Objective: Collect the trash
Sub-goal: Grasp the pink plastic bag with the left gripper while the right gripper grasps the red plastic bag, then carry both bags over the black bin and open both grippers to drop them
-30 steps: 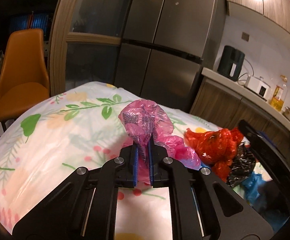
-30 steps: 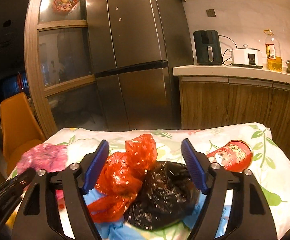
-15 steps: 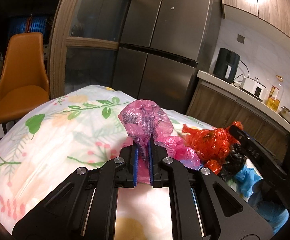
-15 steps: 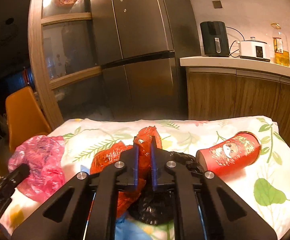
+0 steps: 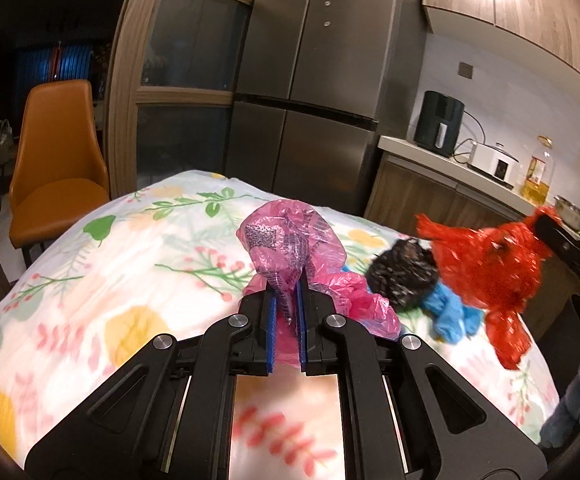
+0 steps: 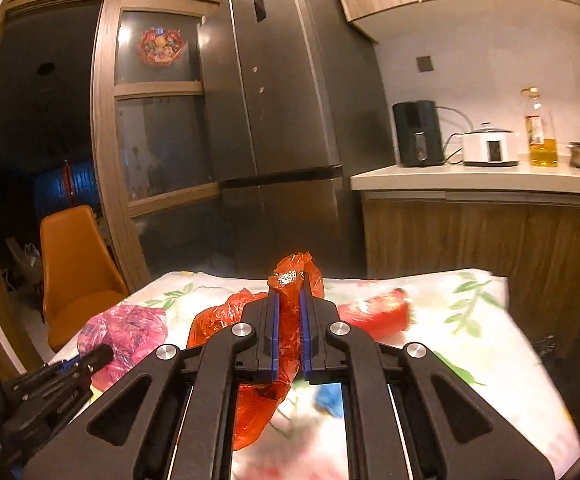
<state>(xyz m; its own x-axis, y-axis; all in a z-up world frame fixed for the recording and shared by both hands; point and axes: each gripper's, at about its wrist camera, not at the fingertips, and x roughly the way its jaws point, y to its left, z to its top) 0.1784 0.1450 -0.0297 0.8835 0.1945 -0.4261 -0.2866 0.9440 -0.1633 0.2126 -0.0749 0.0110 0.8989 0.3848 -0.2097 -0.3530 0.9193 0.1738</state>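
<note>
Two bags pinched, one in each gripper

The left gripper (image 5: 286,322) is clenched on the pink bag (image 5: 290,246) at frame centre; the right gripper (image 6: 288,322) has just squeezed shut on the red bag (image 6: 293,280) — it hangs above the flowery tablecloth (image 5: 138,256). Lift slowly so nothing tears. A black bag (image 5: 403,276) and blue bag (image 5: 451,312) wait right of centre — fridge (image 6: 290,100) behind.

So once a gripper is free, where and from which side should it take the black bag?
Probably pinch a raised crumple on top of the black bag, coming from above. It lies as a low wad on the tablecloth, with the blue bag right against its near side, so a sideways approach would likely snag that too.
</note>
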